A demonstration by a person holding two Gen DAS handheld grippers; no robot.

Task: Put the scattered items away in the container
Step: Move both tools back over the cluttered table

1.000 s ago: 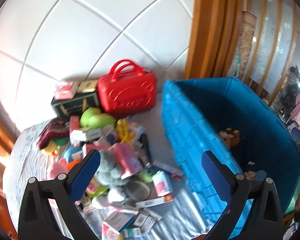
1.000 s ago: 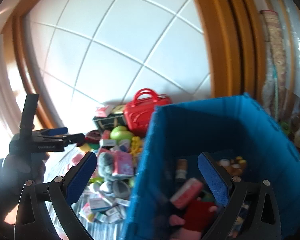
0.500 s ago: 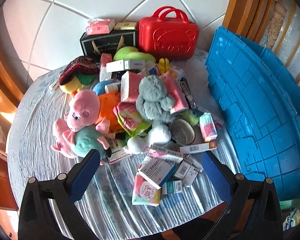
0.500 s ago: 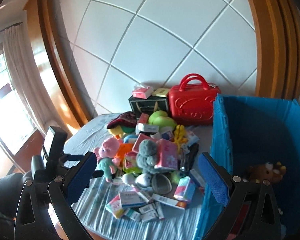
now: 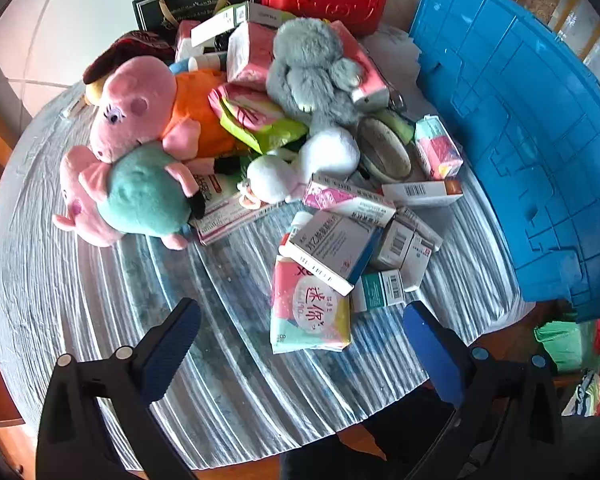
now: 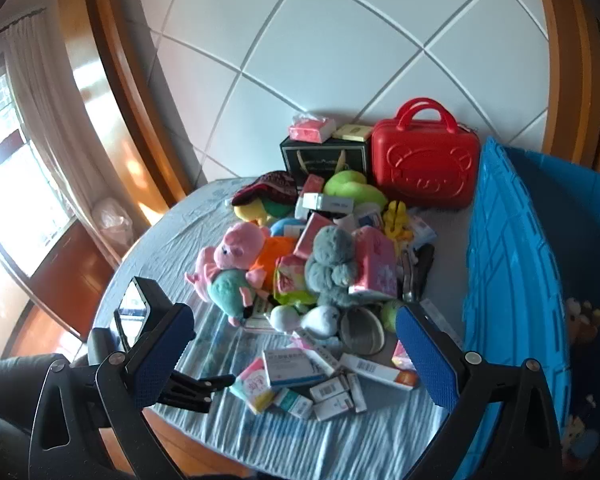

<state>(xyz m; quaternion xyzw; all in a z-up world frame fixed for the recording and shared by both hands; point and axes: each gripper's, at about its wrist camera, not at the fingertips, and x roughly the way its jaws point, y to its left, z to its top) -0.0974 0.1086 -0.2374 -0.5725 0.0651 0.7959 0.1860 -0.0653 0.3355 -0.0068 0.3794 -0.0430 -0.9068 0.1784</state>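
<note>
Nearest the left wrist camera, the left gripper (image 5: 300,344) hangs over the bare front of the cloth-covered round table (image 5: 100,300) with its blue-padded jaws spread wide and nothing between them; the right gripper (image 6: 296,348) is likewise wide apart and empty, seen above the table's near edge with the left tool's black body low at its left. Just beyond the left fingers lies a pink and teal tissue pack (image 5: 310,314), partly under a white and blue medicine box (image 5: 332,250), with a teal-ended small box (image 5: 378,290) and more cartons crowded just beside them. Behind these the heap thickens — a teal plush (image 5: 146,196) lies against a pink pig plush (image 5: 130,106) in an orange dress, a white plush (image 5: 304,166) touches a round metal tin (image 5: 384,154), and a grey plush (image 5: 312,72) sits on top among pink packets. At the far side, against the tiled wall, stand a red case (image 6: 424,160) with a handle and a dark gift bag (image 6: 324,160) that carries a pink packet on top. The blue container (image 5: 520,120) stands at the right of the heap, its ribbed wall close beside the cartons — the right wrist view shows a brown soft toy (image 6: 582,314) already inside it.
</note>
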